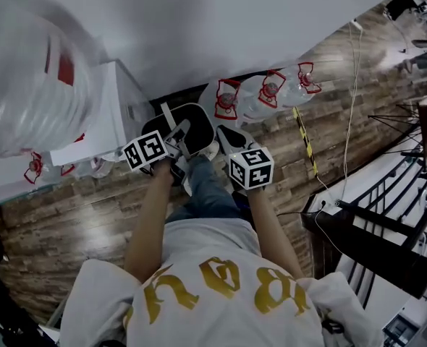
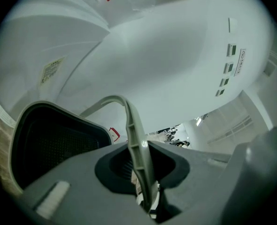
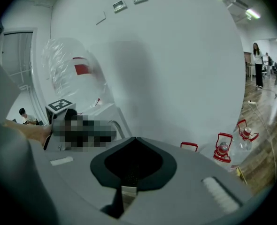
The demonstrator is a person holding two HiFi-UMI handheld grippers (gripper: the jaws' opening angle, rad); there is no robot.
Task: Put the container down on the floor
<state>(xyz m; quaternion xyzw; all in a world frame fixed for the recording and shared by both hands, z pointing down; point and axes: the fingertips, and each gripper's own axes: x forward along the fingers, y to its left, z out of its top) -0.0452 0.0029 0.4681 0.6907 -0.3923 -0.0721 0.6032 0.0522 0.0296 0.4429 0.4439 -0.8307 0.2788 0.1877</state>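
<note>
In the head view a black container (image 1: pixel 193 125) with a pale grey rim hangs in front of me above the wooden floor (image 1: pixel 76 215). Its grey hoop handle (image 2: pixel 134 139) stands up from it. My left gripper (image 2: pixel 145 191) is shut on that handle, and the black bin (image 2: pixel 54 144) shows to its left. In the head view the left gripper (image 1: pixel 176 142) sits at the container's near left. My right gripper (image 1: pixel 226 139) touches the container's right edge. Its jaws (image 3: pixel 128 193) are closed with a thin grey strip between them, seemingly the rim.
A white cabinet (image 1: pixel 101 118) stands at the left, and a large clear bottle (image 1: pixel 32 78) sits above it. Clear water bottles with red handles (image 1: pixel 228 98) line the white wall. A yellow-black strip (image 1: pixel 306 139) and a cable (image 1: pixel 352 85) lie on the floor. Black railings (image 1: pixel 387 194) stand to the right.
</note>
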